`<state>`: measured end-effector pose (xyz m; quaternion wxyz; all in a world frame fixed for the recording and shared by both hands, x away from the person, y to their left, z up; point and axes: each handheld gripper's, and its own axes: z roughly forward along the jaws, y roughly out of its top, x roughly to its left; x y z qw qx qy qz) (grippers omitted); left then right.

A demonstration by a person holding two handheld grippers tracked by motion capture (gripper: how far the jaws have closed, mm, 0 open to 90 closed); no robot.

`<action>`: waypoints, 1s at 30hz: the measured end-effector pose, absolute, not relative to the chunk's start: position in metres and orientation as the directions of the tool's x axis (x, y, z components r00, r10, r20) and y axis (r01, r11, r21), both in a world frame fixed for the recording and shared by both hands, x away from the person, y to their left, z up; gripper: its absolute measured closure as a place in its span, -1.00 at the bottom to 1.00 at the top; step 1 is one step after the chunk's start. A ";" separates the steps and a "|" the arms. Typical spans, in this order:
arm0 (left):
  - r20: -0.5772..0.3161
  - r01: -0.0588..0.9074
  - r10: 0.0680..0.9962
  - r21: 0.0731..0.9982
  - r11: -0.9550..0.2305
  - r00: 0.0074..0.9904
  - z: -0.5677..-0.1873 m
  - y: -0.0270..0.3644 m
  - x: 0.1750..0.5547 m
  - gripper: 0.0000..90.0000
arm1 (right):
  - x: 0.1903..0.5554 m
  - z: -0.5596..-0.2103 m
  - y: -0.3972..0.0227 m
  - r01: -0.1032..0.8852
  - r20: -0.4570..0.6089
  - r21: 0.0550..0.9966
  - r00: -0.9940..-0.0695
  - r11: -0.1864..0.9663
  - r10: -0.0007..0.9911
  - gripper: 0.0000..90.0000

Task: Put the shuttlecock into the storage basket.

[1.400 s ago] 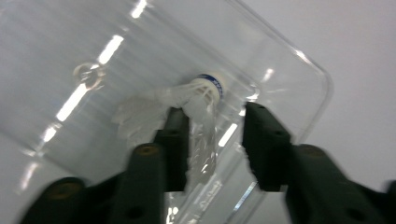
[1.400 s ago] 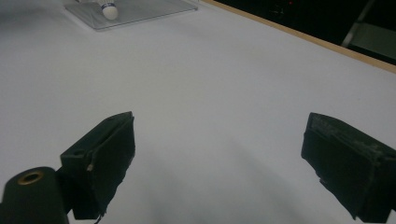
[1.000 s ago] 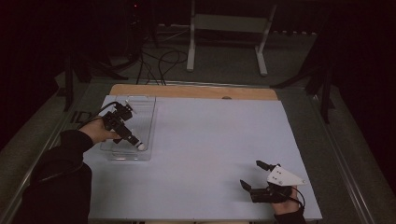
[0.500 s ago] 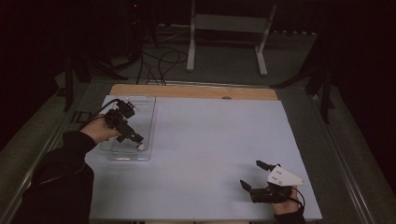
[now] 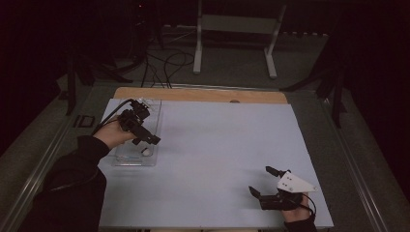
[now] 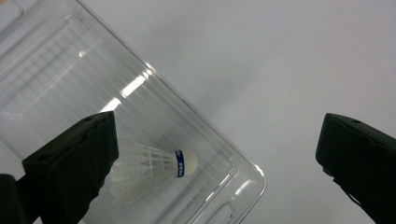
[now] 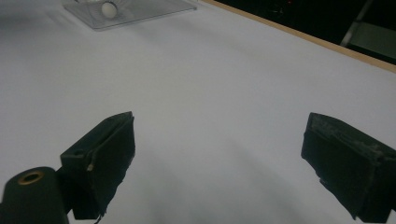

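- Plainly, the shuttlecock (image 6: pixel 152 168) is seen lying on its side in the clear tray (image 5: pixel 123 158), at about eight o'clock on the table (image 5: pixel 222 145).
- It is judged very light and fragile; the feather skirt would be crushed easily, so the firmer cork end should be taken.
- In the left gripper view its long axis runs nine to three o'clock, cork toward three.
- The left gripper (image 5: pixel 150 140) is held wide above the tray, nothing gripped.
- The right gripper (image 5: pixel 258 181), at five o'clock, is spread wide and empty.

Shuttlecock (image 6: pixel 154 165) feather skirt partly behind the left claw's (image 6: pixel 219 154) near jaw, tray (image 6: pixel 56 70) cut off at the frame edge.
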<state>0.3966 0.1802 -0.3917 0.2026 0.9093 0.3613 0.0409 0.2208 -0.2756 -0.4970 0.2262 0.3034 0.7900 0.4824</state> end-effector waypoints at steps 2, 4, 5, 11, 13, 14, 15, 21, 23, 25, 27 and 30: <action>-0.074 0.637 0.669 0.401 -0.658 0.739 -0.391 0.178 0.396 -1.00 | 0.221 -0.497 -0.276 0.259 -0.067 0.900 -0.713 0.351 0.698 -0.78; -0.077 0.629 0.660 0.405 -0.664 0.747 -0.391 0.175 0.395 -1.00 | 0.221 -0.497 -0.276 0.257 -0.070 0.900 -0.713 0.352 0.698 -0.78; -0.073 0.623 0.657 0.408 -0.667 0.751 -0.391 0.174 0.394 -1.00 | 0.221 -0.497 -0.276 0.257 -0.068 0.900 -0.713 0.351 0.698 -0.78; -0.079 0.582 0.620 0.455 -0.674 0.780 -0.387 0.165 0.389 -1.00 | 0.221 -0.497 -0.275 0.262 -0.064 0.899 -0.714 0.350 0.698 -0.78; -0.078 0.568 0.608 0.465 -0.679 0.790 -0.386 0.162 0.388 -1.00 | 0.221 -0.497 -0.275 0.262 -0.064 0.899 -0.714 0.351 0.697 -0.78; -0.078 0.568 0.608 0.467 -0.678 0.790 -0.386 0.160 0.388 -1.00 | 0.221 -0.497 -0.275 0.263 -0.062 0.899 -0.714 0.350 0.698 -0.78; -0.071 0.559 0.601 0.468 -0.685 0.796 -0.386 0.158 0.387 -1.00 | 0.221 -0.497 -0.275 0.263 -0.063 0.899 -0.714 0.350 0.698 -0.78; -0.080 0.532 0.574 0.497 -0.685 0.815 -0.385 0.148 0.385 -1.00 | 0.221 -0.498 -0.276 0.262 -0.063 0.899 -0.715 0.351 0.696 -0.78; -0.082 0.522 0.567 0.514 -0.681 0.820 -0.385 0.145 0.385 -1.00 | 0.221 -0.497 -0.276 0.262 -0.061 0.900 -0.715 0.348 0.696 -0.78; -0.073 0.501 0.551 0.526 -0.687 0.832 -0.385 0.141 0.383 -1.00 | 0.221 -0.497 -0.276 0.261 -0.062 0.900 -0.714 0.348 0.697 -0.78; -0.079 0.490 0.536 0.533 -0.690 0.841 -0.385 0.138 0.382 -1.00 | 0.221 -0.497 -0.276 0.261 -0.062 0.901 -0.714 0.347 0.697 -0.78; -0.060 0.462 0.512 0.532 -0.710 0.857 -0.387 0.133 0.380 -1.00 | 0.221 -0.497 -0.276 0.263 -0.060 0.900 -0.715 0.348 0.696 -0.78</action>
